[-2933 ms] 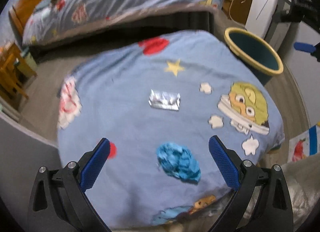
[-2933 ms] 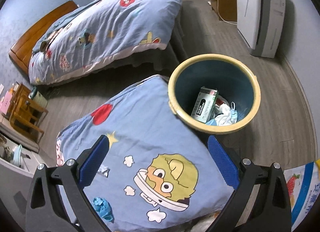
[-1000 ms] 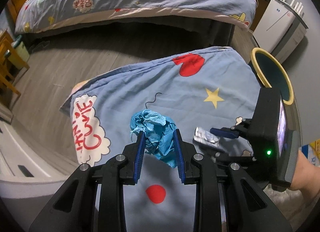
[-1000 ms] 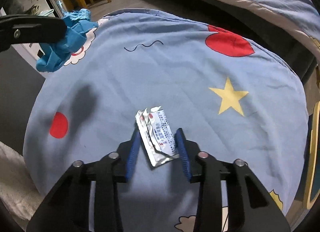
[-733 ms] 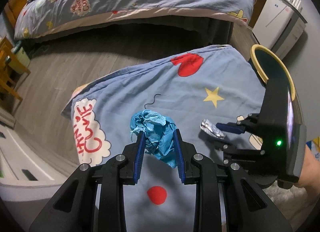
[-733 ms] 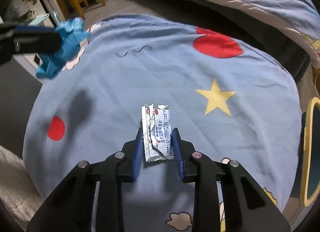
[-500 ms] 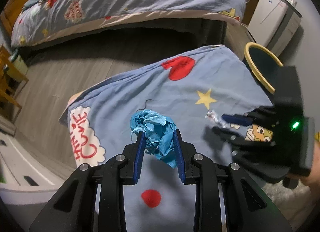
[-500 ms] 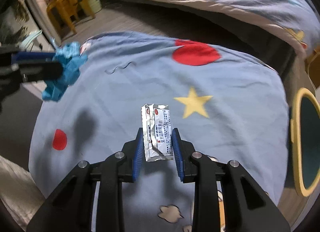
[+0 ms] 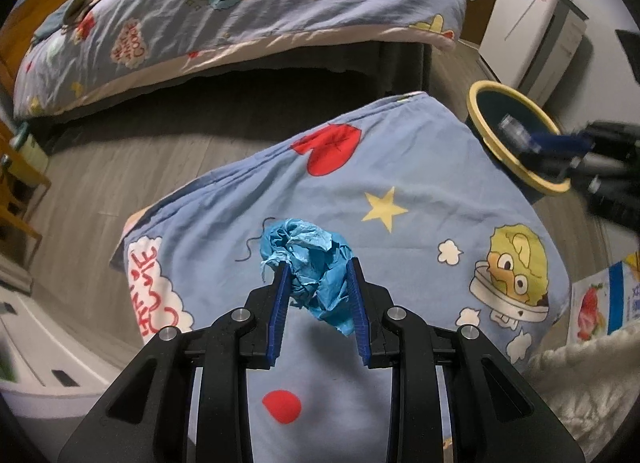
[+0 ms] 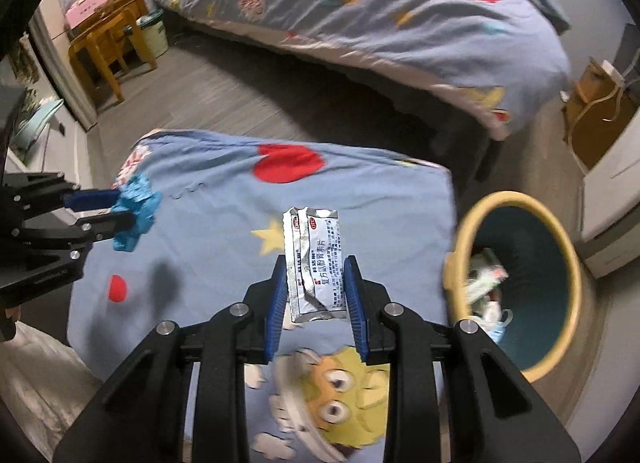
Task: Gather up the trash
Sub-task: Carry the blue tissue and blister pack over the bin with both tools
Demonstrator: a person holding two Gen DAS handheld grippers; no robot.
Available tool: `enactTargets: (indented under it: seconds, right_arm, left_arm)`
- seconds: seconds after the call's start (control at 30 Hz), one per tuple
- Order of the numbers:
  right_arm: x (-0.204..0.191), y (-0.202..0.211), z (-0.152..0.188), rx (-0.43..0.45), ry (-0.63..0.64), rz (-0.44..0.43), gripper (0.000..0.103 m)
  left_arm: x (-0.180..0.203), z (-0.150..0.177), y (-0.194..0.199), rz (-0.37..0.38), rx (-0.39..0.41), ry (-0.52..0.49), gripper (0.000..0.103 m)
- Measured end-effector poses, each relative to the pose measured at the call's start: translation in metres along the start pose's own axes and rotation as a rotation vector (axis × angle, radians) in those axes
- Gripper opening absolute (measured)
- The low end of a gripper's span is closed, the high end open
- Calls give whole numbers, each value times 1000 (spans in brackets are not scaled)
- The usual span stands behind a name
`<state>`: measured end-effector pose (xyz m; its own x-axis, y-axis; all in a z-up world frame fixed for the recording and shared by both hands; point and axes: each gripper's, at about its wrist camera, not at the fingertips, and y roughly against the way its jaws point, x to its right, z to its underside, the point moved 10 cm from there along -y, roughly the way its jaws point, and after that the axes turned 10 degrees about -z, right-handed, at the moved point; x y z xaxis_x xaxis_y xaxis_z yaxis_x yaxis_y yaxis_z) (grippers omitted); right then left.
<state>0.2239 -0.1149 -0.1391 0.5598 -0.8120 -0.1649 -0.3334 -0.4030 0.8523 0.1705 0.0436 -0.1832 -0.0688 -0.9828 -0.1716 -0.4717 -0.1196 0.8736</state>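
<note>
Trash was held in both grippers above the quilt (image 9: 400, 167). The left gripper (image 9: 318, 291) had its fingers (image 9: 280, 299) closed narrowly on a crumpled blue wad (image 9: 308, 259), which bulged above the tips, clear of the cloth. The right gripper (image 10: 316, 289) pinched a flat foil sachet (image 10: 316, 259) by its long edges, the upper half standing free above the fingers (image 10: 352, 291); an edge grip probably suited so thin a piece. In the left view the right gripper appeared near the rim of the bin (image 10: 516, 207), so the sachet was probably bound for it first. The bin, yellow-rimmed and dark inside, stood on the floor (image 10: 248, 103) just beside the quilt and already held other scraps. The quilt was pale blue with cartoon prints. Beyond lay a bed (image 10: 380, 11) in matching cover, a wooden chair (image 10: 108, 47) and a white appliance (image 9: 528, 35).
</note>
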Motion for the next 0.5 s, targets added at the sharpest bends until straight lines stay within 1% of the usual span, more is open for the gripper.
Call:
enactTargets:
  seconds: [0.07,0.13,0.23,0.33,0.43,0.5]
  right_arm:
    - [18,-2,5,6,-62,-18,27]
    - [32,-9,7,-6,-105,-12,27]
    - [48,-3,4,16,-124,-2,27]
    - [58,5,3,46,-150,-18,27]
    - [69,12,2,60,-114,10,27]
    - [80,16,4,68,-126,7,27]
  left_arm:
    - [1,2,-3,-8,-9,-5,30]
    - [2,3,-6,-11,-16,-3,30]
    - [8,1,-7,-21,-12,-8,30]
    - [20,-4,-5,-20,4,-19,30]
    - [38,-11,-5,-20,16,-31,30]
    - [50,-15,-4,-17,25,-42,30]
